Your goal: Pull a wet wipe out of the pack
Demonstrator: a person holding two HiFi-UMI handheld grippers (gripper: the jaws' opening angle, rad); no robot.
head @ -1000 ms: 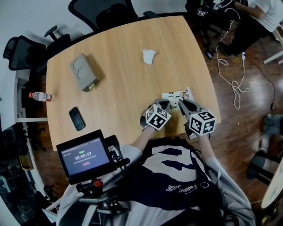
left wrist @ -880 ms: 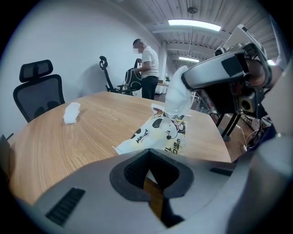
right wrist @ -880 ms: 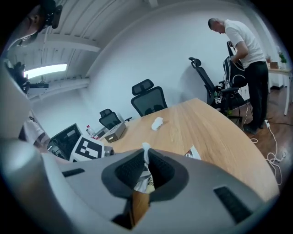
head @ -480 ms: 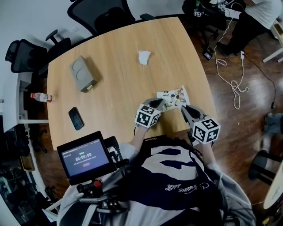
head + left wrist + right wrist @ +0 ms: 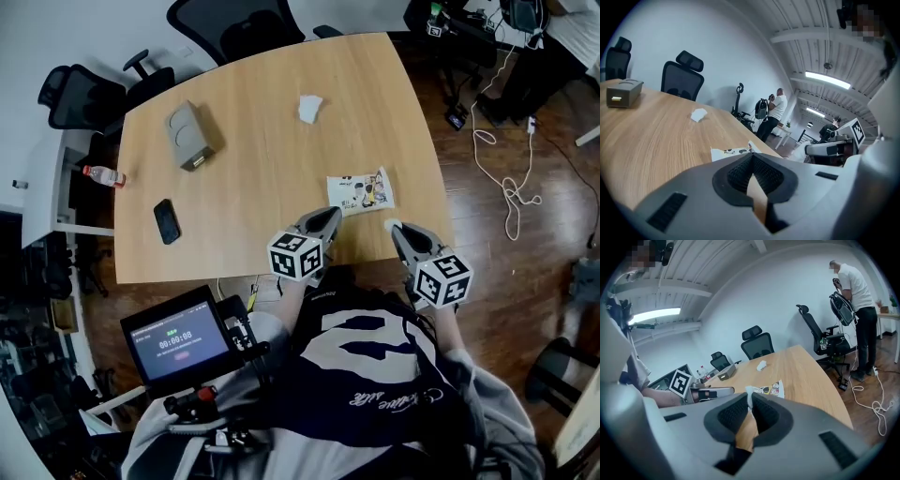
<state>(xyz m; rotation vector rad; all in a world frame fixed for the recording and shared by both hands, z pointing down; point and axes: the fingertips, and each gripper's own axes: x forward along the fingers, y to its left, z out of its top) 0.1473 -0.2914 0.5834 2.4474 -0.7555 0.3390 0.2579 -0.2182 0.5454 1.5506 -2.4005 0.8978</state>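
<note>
PACK: flat printed white wet-wipe pack on light wooden table, just beyond and between both grippers' tips, touching neither | AXIS: long side left-right, right end slightly farther | left gripper tips together, empty | right gripper pinches small white wipe scrap | CHANGE: both were on pack, now drawn back

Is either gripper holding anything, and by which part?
The right gripper pinches a small white wipe piece at its jaw tips, its end poking out; the left gripper holds nothing.
</note>
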